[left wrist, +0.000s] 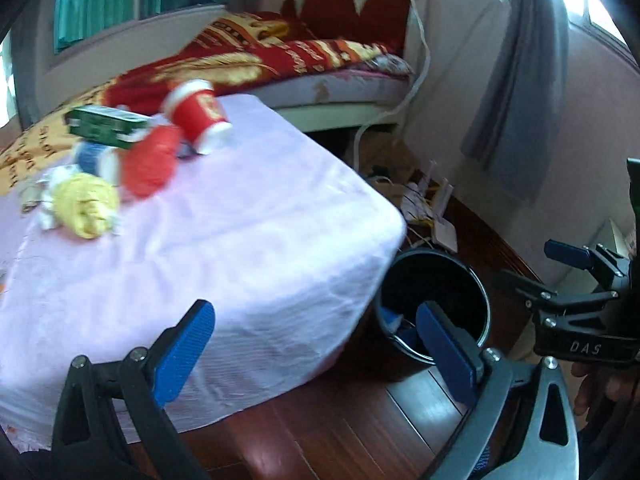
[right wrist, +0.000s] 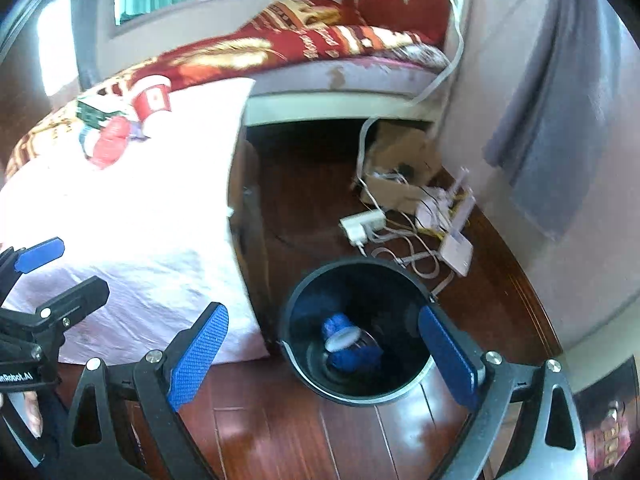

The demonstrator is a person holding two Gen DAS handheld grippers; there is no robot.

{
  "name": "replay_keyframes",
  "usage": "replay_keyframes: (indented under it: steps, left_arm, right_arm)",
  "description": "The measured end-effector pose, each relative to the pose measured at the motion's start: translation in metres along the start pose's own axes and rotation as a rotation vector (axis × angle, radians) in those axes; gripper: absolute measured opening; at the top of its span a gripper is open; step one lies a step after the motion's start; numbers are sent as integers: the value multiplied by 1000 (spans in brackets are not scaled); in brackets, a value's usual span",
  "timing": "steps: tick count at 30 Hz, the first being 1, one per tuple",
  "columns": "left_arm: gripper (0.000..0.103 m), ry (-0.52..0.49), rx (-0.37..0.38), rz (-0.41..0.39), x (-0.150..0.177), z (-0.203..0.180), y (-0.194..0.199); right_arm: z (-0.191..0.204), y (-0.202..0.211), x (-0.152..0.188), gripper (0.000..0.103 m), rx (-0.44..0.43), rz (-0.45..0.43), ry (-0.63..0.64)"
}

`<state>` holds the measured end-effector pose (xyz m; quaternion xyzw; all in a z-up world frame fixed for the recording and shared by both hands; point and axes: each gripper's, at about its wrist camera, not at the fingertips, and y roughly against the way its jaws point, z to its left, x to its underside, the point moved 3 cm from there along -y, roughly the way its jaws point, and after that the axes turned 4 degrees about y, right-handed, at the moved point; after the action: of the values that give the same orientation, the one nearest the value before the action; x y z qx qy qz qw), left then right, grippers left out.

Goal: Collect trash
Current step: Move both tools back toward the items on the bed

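Trash lies at the far left of a table under a pale pink cloth (left wrist: 240, 232): a red paper cup (left wrist: 196, 114), a green box (left wrist: 106, 125), a red crumpled item (left wrist: 150, 164), a blue-and-white cup (left wrist: 94, 158) and a yellow wad (left wrist: 84, 204). A black bin (right wrist: 356, 332) stands on the floor beside the table, with a blue cup (right wrist: 346, 342) inside it. My left gripper (left wrist: 316, 356) is open and empty over the table's near corner. My right gripper (right wrist: 324, 356) hangs open and empty above the bin.
A bed with a red patterned blanket (left wrist: 256, 52) sits behind the table. Cables, a white power strip (right wrist: 362, 226), a router (right wrist: 456, 250) and cardboard (right wrist: 400, 160) clutter the wooden floor by the wall. A grey cloth (left wrist: 516, 108) hangs on the right.
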<state>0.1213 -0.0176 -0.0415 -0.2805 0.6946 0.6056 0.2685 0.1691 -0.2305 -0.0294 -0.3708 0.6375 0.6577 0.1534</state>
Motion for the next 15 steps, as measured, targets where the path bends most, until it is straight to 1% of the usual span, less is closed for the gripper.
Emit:
replay_keyframes:
  steps: [5, 8, 10, 11, 12, 13, 14, 15]
  left_arm:
    - [101, 49, -49, -61, -2, 36, 20]
    - [101, 86, -70, -84, -3, 57, 28]
    - [100, 114, -101, -96, -2, 76, 33]
    - [97, 124, -115, -100, -1, 87, 35]
    - [91, 132, -123, -103, 0, 95, 36]
    - [88, 148, -138, -107, -1, 107, 38]
    - [85, 160, -144, -108, -1, 114, 38]
    - [85, 173, -151, -108, -1, 123, 38]
  right_arm:
    - [36, 2, -20, 98, -61, -76, 49]
    - [60, 5, -33, 98, -91, -123, 70]
    - [72, 7, -43, 99, -120, -160, 76]
    - [79, 8, -48, 101, -128, -181, 82]
    - [86, 10, -52, 102, -136, -202, 89]
    - [94, 10, -57, 103, -146, -225, 98]
    - [102, 10, -60, 103, -153, -233, 107]
    - [112, 5, -64, 103, -156, -232, 121]
